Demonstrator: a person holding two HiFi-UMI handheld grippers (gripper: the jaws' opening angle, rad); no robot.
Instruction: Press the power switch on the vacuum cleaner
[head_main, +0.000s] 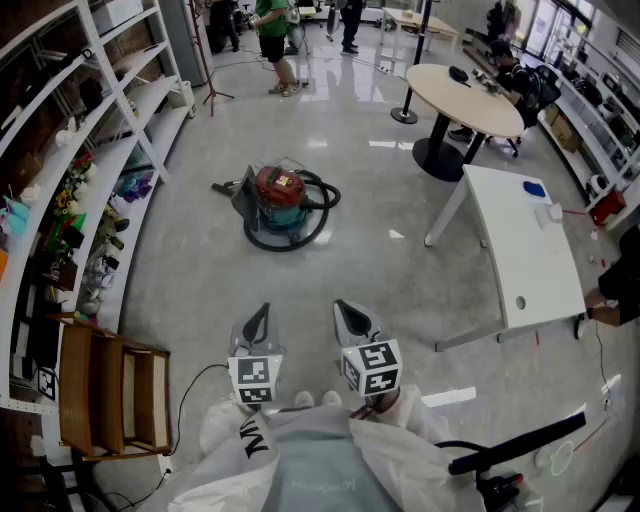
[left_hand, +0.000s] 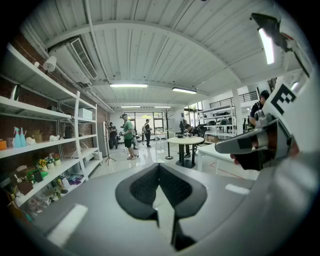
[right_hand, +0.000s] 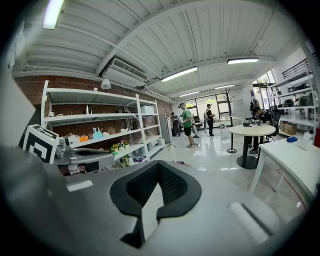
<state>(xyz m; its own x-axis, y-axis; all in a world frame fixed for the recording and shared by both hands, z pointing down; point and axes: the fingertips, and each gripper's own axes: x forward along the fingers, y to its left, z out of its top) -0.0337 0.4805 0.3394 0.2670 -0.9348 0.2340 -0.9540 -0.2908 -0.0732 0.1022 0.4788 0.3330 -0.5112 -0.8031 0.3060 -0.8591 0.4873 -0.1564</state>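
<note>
Shiny grey floor (head_main: 340, 265) in a big room — the job looks not started yet.
The red vacuum cleaner (head_main: 279, 196) sits well ahead, nothing near its switch — left gripper (head_main: 260, 318) and right gripper (head_main: 350, 315) are both pinched together, holding nothing.

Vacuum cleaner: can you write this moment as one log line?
vacuum cleaner: on floor, ahead, apart from both tools | left tool: shut, empty | right tool: shut, empty | step: vacuum not yet reached
</note>
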